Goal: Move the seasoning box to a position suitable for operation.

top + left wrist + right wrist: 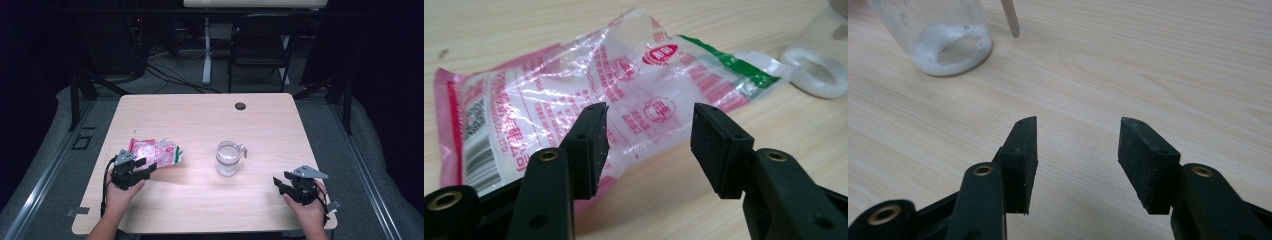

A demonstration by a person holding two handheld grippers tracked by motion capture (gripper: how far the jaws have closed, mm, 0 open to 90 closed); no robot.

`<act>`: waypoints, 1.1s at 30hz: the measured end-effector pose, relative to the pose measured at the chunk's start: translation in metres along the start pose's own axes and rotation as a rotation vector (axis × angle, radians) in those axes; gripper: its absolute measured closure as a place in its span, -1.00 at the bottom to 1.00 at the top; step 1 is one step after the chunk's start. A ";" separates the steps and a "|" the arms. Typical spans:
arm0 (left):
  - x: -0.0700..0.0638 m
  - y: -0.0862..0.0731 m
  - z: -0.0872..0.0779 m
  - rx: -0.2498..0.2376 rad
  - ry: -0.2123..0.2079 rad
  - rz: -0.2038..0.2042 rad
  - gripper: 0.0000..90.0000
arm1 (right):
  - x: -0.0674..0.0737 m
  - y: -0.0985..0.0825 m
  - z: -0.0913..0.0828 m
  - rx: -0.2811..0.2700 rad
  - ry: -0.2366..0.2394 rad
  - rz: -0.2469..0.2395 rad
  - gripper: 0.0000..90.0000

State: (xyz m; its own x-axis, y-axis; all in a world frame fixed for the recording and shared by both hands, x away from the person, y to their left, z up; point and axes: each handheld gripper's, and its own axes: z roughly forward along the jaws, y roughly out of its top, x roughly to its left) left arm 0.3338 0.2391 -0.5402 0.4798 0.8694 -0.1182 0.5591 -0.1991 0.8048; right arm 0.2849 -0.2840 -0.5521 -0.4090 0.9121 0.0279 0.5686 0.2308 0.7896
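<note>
Your left gripper [649, 145] hovers with jaws wide and nothing between them, just short of the crinkled plastic bag [589, 100] lying flat at the table's [200, 120] left. Ease forward and pinch one edge squarely. Your right gripper [1078, 160], also wide and empty, waits well clear of the glass jar [228, 158].

On the tabletop [200, 115], the plastic bag [159, 152] is laid left of the glass jar [228, 158], apparently just beside the left tongs [146, 166].
</note>
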 end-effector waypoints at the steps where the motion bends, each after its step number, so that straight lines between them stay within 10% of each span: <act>1: -0.001 0.000 0.000 -0.009 -0.006 0.000 0.08 | 0.002 0.000 0.000 -0.005 -0.005 0.002 0.12; 33: 0.003 -0.022 -0.031 0.001 0.042 -0.014 0.12 | 0.046 0.065 0.048 -0.010 0.093 -0.074 0.48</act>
State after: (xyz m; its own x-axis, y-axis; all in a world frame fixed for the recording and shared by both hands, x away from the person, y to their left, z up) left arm 0.3016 0.2603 -0.5403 0.4432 0.8902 -0.1054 0.5666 -0.1871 0.8025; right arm 0.3371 -0.2106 -0.5293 -0.5143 0.8572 0.0260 0.5273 0.2922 0.7979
